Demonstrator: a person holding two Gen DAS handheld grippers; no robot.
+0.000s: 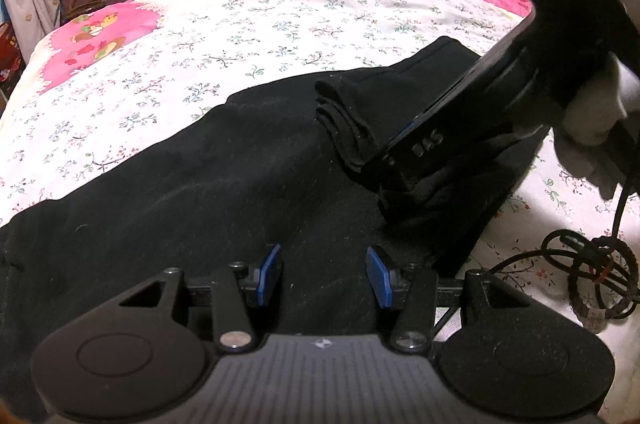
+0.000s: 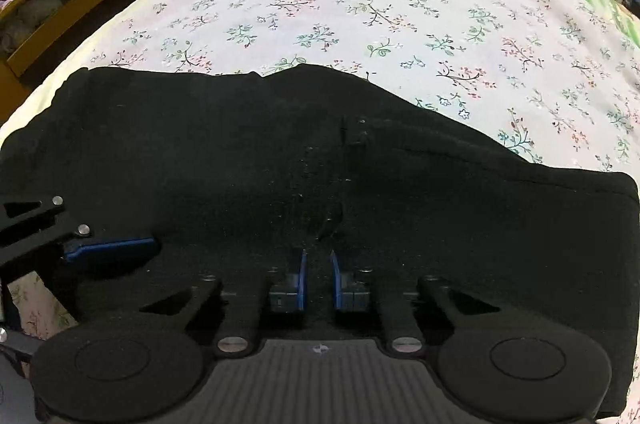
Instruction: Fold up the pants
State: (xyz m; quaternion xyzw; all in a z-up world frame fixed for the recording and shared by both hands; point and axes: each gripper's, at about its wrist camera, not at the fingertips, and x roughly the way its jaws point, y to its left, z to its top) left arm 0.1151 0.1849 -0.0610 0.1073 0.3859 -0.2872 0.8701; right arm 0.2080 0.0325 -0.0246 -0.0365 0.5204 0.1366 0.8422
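The left gripper jaws stand apart over black pants, right gripper jaws near-together, any pinch indiscernible.

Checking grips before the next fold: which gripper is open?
The left gripper: its blue pads stand apart over the black pants; the right gripper is shut.

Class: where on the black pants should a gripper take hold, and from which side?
Grip the black pants at the free hem end, probably from the open bedspread side: its layered edge lifts slightly, so the fingers can slip around it.
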